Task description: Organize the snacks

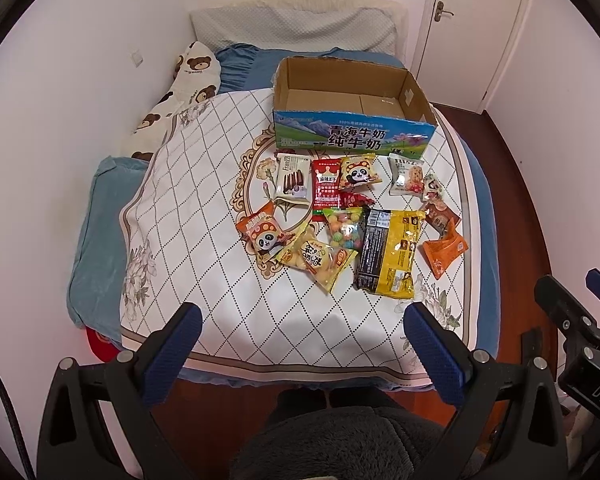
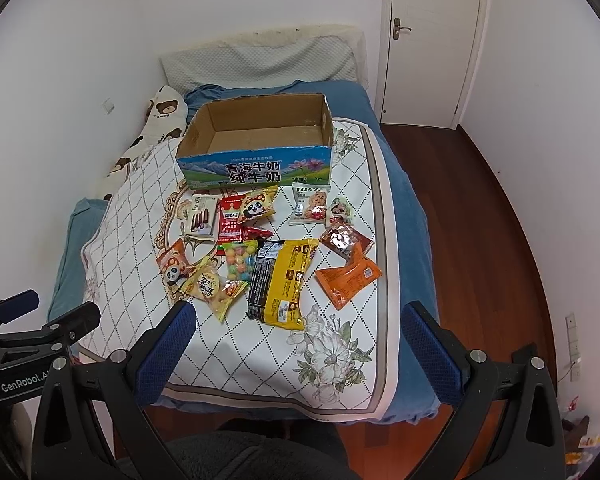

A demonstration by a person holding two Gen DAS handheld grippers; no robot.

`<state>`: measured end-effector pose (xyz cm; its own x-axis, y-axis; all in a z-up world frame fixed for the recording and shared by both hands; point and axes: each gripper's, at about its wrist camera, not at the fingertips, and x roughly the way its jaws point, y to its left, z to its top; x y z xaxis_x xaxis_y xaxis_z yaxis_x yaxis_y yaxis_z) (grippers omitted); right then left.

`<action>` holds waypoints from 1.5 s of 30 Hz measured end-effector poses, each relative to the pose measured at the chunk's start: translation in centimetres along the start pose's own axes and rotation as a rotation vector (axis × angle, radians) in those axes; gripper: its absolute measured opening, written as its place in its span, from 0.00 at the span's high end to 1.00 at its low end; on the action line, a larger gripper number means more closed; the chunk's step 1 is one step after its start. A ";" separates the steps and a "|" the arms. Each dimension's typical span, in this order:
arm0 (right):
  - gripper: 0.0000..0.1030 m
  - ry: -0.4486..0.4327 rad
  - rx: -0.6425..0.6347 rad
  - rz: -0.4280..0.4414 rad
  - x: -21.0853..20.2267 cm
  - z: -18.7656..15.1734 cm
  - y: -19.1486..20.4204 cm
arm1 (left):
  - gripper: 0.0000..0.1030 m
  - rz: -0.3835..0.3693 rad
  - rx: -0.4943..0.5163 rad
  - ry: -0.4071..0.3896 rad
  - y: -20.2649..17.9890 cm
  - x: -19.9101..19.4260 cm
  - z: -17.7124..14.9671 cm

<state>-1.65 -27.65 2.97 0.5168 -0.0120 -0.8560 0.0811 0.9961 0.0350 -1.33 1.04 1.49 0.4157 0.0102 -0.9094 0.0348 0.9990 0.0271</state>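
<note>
Several snack packets lie on the white quilt in front of an empty open cardboard milk box [image 1: 354, 138] [image 2: 256, 168]. Among them are a large yellow and black bag [image 1: 388, 254] [image 2: 280, 280], an orange packet [image 1: 446, 252] [image 2: 348, 278], a candy ball bag [image 1: 342, 228] [image 2: 242, 264] and a white chocolate biscuit pack [image 1: 294, 180] [image 2: 200, 218]. My left gripper [image 1: 300, 320] is open and empty, held above the bed's near edge. My right gripper [image 2: 298, 318] is open and empty, also short of the snacks.
The quilt [image 1: 204, 240] covers a blue bed with pillows [image 1: 292, 28] at the head and a bear-print pillow [image 1: 180, 92] by the left wall. Wooden floor [image 2: 500, 240] runs along the right side. A closed white door [image 2: 432, 40] stands at the far right.
</note>
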 end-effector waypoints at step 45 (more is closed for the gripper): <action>0.00 0.005 -0.001 -0.002 0.3 0.2 0.4 | 0.00 -0.002 -0.001 -0.001 -0.2 0.5 0.5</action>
<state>-1.32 -27.24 2.82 0.5126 -0.0132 -0.8585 0.0812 0.9961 0.0332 -0.69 0.88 1.18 0.4167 0.0081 -0.9090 0.0345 0.9991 0.0247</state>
